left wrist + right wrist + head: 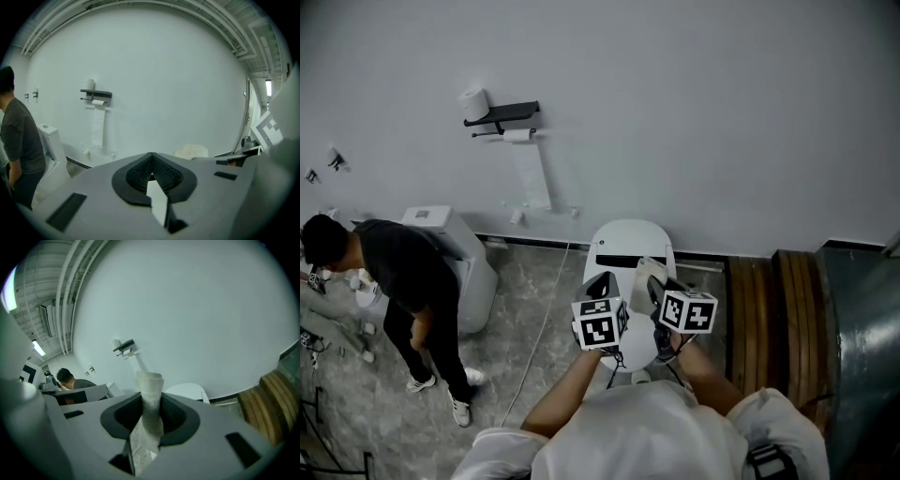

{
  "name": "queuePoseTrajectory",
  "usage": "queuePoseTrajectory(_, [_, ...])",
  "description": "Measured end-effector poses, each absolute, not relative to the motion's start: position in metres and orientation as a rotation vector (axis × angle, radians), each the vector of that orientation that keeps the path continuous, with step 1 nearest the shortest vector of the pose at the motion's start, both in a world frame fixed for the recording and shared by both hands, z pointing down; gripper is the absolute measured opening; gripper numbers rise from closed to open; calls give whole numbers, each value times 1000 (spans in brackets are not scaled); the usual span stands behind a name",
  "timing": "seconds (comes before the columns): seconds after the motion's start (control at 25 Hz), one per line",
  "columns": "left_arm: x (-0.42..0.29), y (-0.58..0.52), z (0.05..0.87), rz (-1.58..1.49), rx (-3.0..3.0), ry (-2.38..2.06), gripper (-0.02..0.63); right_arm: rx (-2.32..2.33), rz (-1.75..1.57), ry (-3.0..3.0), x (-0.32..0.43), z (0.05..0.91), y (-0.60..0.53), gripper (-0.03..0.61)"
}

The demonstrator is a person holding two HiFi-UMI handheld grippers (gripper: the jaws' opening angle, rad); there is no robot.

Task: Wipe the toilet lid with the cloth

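The right tongs (150,404) were clamped on a pale cloth (149,383), which stood up from between the jaws as a folded strip, its loose end hanging back towards the camera. The left tongs (151,161) were closed with the jaws together and nothing between them.

From the head view, both tongs were held up side by side in front of the person's chest, left (602,283) and right (654,291), each with its marker cube facing the camera. The cloth (645,274) poked out ahead of the right pair. Just beyond and below them lay the white toilet lid (630,242), set against the grey wall; neither pair of tongs nor the cloth touched it.

To the left, a second toilet (455,248) stood by the same wall, with a person in a dark shirt (403,272) bent beside it. A black paper holder (502,114) hung on the wall above, a strip of paper (532,173) trailing down. Wooden slats (773,309) lay right of the lid, on the marbled floor (534,309).
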State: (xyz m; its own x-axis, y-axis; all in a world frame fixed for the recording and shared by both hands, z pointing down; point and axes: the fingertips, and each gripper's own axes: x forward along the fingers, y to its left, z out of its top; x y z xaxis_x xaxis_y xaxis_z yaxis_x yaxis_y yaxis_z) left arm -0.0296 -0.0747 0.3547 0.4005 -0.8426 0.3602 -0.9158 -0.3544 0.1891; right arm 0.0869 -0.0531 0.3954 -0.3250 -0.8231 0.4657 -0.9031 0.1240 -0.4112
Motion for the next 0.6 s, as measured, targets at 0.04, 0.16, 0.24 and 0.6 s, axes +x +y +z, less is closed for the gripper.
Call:
queuePoseTrajectory(0.04, [-31, -75, 356, 285, 2304, -1525, 12, 1744, 969, -2261, 86, 394, -53, 100])
queuePoseTrajectory(0.16, [-33, -75, 356, 284, 2302, -1537, 13, 1733, 930, -2265, 84, 391, -52, 99])
queuePoseTrajectory(0.24, [-33, -75, 355, 279, 2297, -1536, 13, 1723, 915, -2269, 83, 389, -52, 100])
queuePoseTrajectory(0.6, [-35, -74, 362, 279, 2275, -1538, 13, 1702, 910, -2254, 82, 392, -53, 100])
